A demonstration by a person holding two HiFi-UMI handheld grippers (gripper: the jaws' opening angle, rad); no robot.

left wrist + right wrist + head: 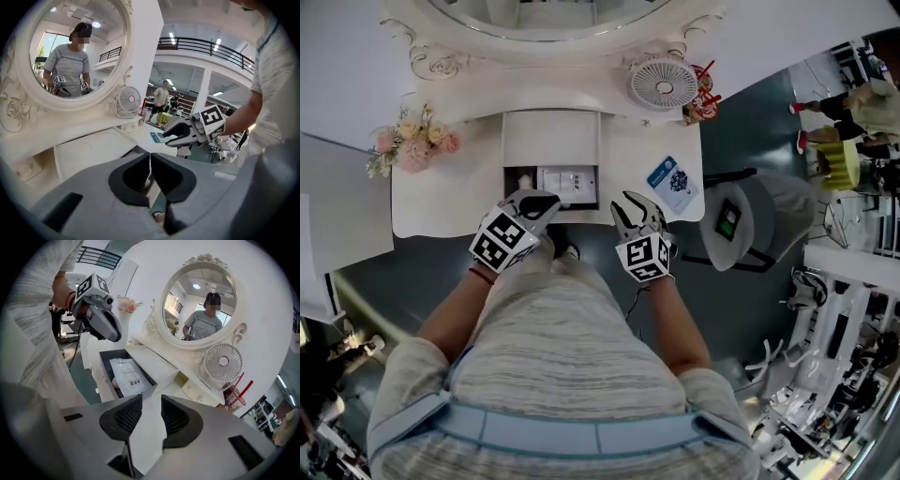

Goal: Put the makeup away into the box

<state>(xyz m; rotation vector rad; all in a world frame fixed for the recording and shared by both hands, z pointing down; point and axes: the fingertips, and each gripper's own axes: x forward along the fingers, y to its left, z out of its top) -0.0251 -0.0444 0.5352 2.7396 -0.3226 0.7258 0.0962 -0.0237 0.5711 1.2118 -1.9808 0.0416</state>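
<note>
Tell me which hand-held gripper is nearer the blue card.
Right. The right hand-held gripper sits just left of the card; the left hand-held gripper is farther left, by the open drawer.

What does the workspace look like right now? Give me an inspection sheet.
Surface: white table.
Job's things: box open, white packet inside; blue card lying on the table.
Clutter: fan, flowers.
Grippers: left gripper shut, empty; right gripper open, empty.
Cables: thin dark lead below the right gripper.
Surroundings: mirror behind, grey stool at right.
</note>
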